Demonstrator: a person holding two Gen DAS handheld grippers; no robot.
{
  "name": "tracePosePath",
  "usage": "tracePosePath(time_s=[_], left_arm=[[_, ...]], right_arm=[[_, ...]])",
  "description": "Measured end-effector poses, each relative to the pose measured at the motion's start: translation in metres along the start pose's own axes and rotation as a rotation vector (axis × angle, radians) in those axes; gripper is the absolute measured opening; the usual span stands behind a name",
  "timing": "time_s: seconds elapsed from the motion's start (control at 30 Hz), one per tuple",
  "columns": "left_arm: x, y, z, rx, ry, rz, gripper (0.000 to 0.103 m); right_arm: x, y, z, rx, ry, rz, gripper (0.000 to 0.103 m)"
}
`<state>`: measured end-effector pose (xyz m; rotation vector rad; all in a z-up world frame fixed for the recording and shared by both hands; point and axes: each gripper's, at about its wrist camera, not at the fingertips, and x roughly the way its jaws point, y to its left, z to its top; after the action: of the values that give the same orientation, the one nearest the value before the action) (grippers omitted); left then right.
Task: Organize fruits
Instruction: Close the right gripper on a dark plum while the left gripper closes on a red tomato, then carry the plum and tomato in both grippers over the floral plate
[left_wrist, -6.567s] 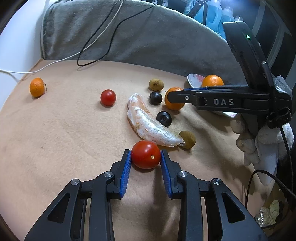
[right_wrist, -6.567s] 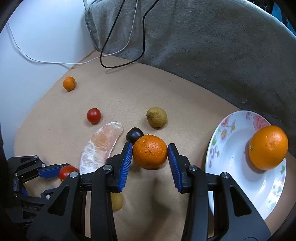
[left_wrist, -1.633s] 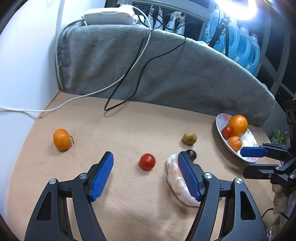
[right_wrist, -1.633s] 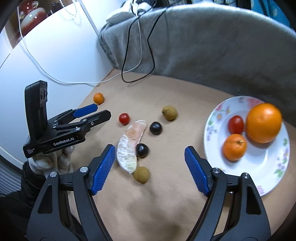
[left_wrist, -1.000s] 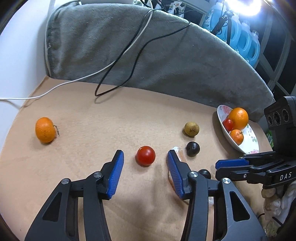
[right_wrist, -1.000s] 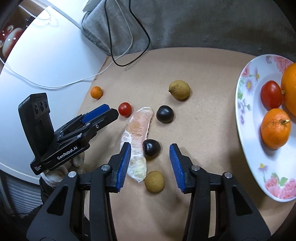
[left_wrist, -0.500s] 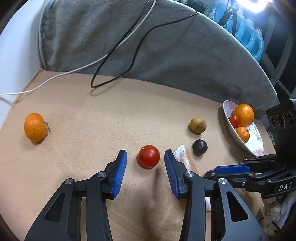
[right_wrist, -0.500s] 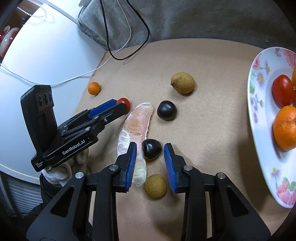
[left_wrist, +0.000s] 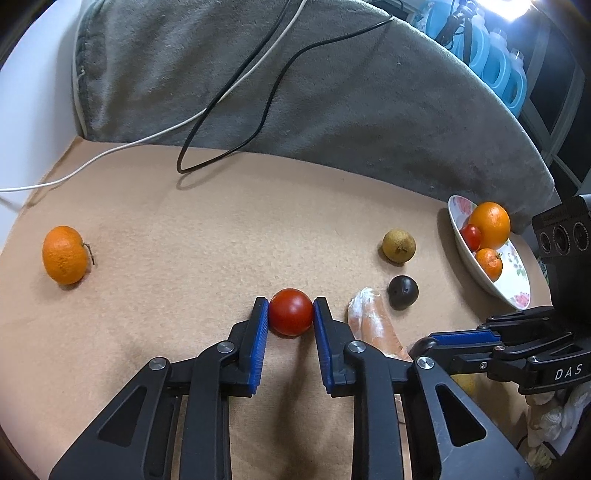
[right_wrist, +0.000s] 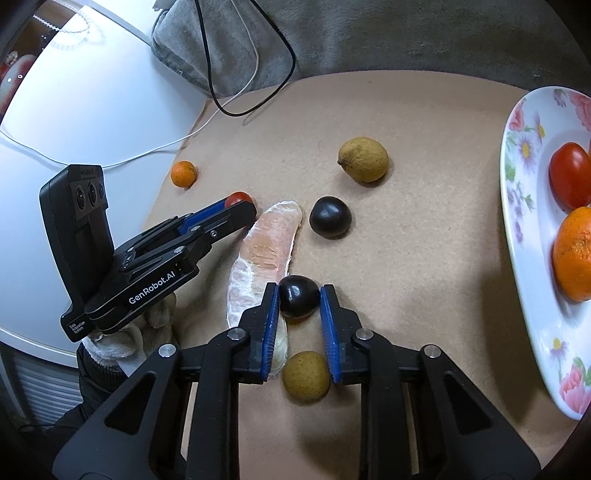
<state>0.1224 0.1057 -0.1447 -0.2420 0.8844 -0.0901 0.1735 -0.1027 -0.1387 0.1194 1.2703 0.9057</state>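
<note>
My left gripper is shut on a red tomato that rests on the tan mat. My right gripper is shut on a dark plum on the mat, beside a peeled pomelo segment. A flowered plate at the right holds a tomato and a tangerine; in the left wrist view the plate also holds a big orange. Loose on the mat lie another dark plum, two brownish fruits and a small tangerine.
A grey blanket with a black cable and a white cable lies along the far edge of the mat. A white surface borders the mat on the left. Blue bottles stand behind the blanket.
Both grippers have closed from wide open and moved down. The left now pinches the red tomato, the right the dark plum.
</note>
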Motion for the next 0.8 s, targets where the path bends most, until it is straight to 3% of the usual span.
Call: tracePosePath(time_s=[0.33,0.8], left_arm=[[-0.011,-0.004,-0.002,-0.003,-0.026,0.012,0.023],[-0.031,-0.027,0.002,0.024,-0.079,-0.026,0.023]], right_arm=[[-0.014,0.000,-0.003,-0.004,-0.036,-0.006,0.024],[-0.052,-0.008,-0.008,0.006,-0.130,-0.004,0.024]])
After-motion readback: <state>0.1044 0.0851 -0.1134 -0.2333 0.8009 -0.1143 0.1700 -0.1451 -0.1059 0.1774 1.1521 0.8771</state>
